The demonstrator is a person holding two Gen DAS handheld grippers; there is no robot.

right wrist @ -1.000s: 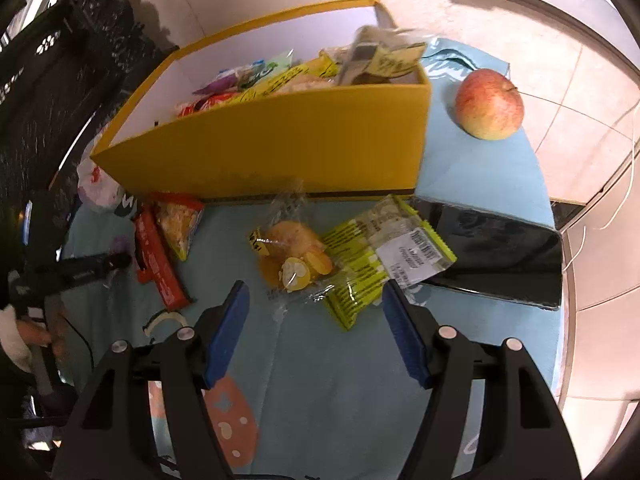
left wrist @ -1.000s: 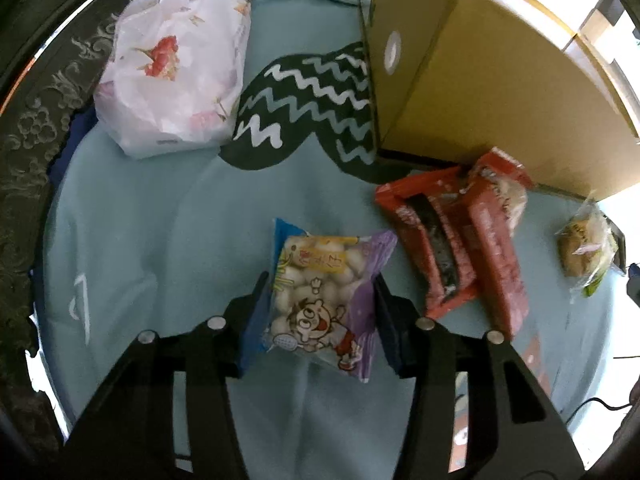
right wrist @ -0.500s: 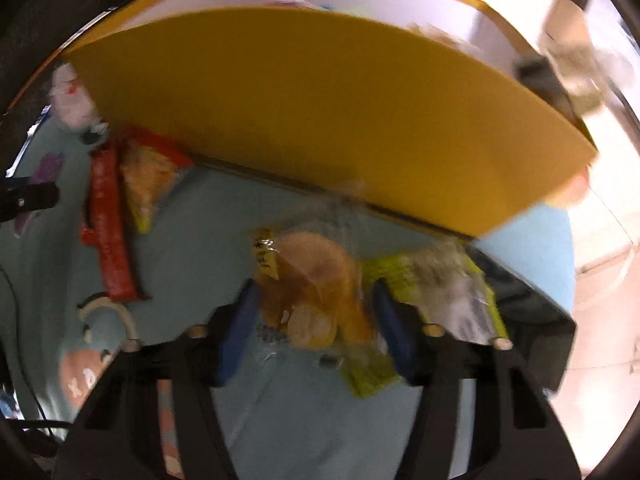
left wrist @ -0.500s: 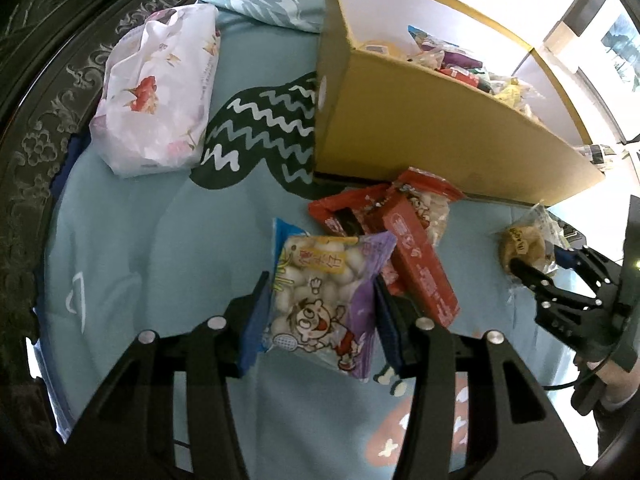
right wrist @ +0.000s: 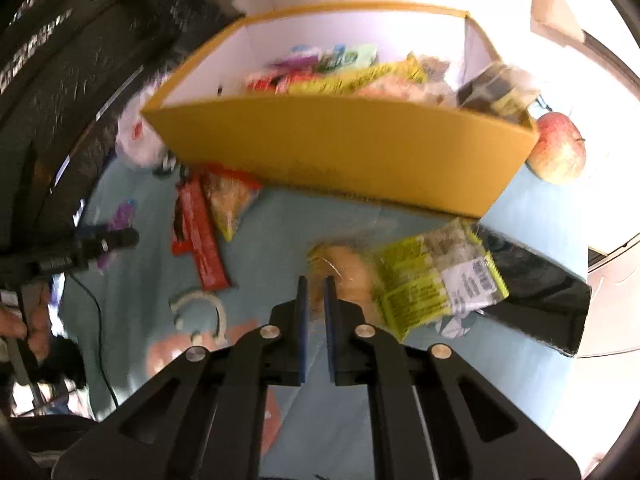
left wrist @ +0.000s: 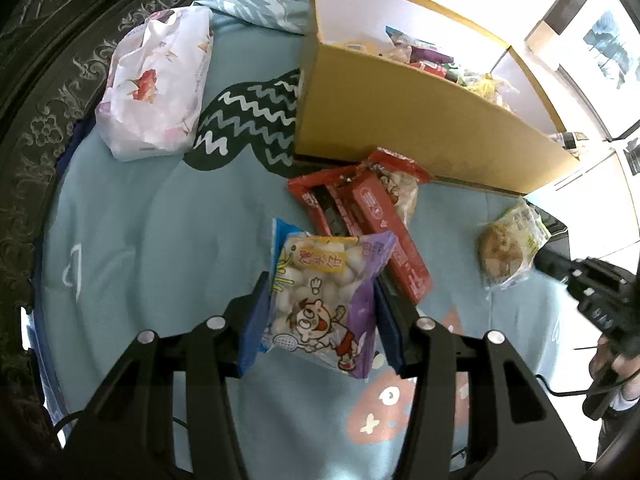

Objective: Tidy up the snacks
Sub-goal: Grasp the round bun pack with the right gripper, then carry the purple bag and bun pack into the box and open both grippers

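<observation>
Low in the left wrist view, the left claw (left wrist: 320,312) grips a purple-and-blue bag of white puffed balls (left wrist: 326,300) between its blue pads, the bag held clear above the light blue cloth (left wrist: 160,220) that covers the table. Low in the right wrist view, the right claw (right wrist: 314,312) has its jaws drawn almost together, pinching the clear edge of a bread packet with a yellow-green label (right wrist: 404,280); the picture is blurred, so how much film the pads have caught cannot be told. Just beyond both claws, toward the middle of each frame, red snack packets (left wrist: 360,216) lie on the cloth, untouched, close against the foot of the yellow cardboard box (left wrist: 400,120). The box fills the upper part of both views and already holds a heap of mixed snacks. At the far right of the right wrist view an apple (right wrist: 558,152) sits beside the box, and at the upper left of the left wrist view a flowered white plastic bag (left wrist: 156,84) lies apart. The step in hand appears to be carrying picked snacks to the box: each claw needs to lift over the near wall and release inside, the thin pinch on the bread packet being the likelier to slip.
</observation>
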